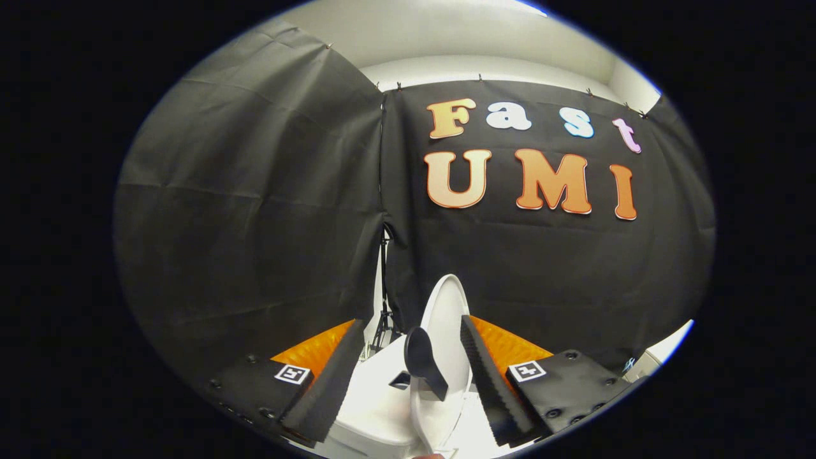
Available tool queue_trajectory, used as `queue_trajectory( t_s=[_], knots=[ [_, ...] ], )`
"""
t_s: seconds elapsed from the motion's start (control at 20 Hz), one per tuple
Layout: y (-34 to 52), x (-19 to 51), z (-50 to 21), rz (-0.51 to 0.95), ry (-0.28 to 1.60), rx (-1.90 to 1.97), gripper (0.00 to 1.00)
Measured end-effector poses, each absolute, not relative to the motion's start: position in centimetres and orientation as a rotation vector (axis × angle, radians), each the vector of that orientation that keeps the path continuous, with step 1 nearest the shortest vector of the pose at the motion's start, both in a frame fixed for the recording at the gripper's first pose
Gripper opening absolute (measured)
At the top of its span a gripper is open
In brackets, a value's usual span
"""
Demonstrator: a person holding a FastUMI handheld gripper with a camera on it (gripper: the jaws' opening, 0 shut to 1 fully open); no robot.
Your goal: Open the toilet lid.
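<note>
Lid (446, 319): one, white, oval, raised steeply and seen nearly edge-on; stands between the two fingers, nearer the right one, its top rising past their tips.
Dark piece (424, 360): one, rounded, black, set against the lid's left face; cannot tell what it is.
Toilet (376, 408): one, white; smooth glossy body below and between the fingers, with one small dark square recess (400, 380) on it, left of the lid's foot.
Gripper (411, 376): one, two fingers spread wide; ridged inner pads face each other across the gap.
Left finger (328, 382): well left of the lid, apart from it, nothing pressed against it.
Right finger (488, 382): just beside the lid's right edge; cannot tell whether touching.
Hold: nothing clamped between the pads.
Markers: two, square black-and-white tags, one on each finger base (292, 373) and (528, 370).
Screws: several dark round heads on the finger mounts, too small to count surely.
Wall (255, 210): black cloth, creased, hung in two panels that meet at a vertical seam beyond the lid; pinned by small clips along the top.
Gap in cloth: narrow opening at the seam's foot, pale behind.
Stand (384, 319): one, thin black pole on splayed legs, in that gap, beyond the left finger.
Room: pale wall and ceiling (446, 38) above the cloth; a pale strip (669, 347) past the right finger.
Floor: hidden.
</note>
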State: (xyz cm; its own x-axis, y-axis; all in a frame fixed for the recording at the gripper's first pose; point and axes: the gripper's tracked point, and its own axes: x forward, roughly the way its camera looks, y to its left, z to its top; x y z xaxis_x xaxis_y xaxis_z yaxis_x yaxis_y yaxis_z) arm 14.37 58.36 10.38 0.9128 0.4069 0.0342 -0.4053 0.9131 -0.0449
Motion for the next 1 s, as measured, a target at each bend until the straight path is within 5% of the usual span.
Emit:
queue_trajectory(
  t_s=[0.3, 1.0],
  knots=[
    [54.6, 15.5, 12.9, 0.467, -0.043, 0.013, 0.97],
    [28.7, 17.3, 15.3, 0.343, -0.071, 0.018, 0.97]
  ],
)
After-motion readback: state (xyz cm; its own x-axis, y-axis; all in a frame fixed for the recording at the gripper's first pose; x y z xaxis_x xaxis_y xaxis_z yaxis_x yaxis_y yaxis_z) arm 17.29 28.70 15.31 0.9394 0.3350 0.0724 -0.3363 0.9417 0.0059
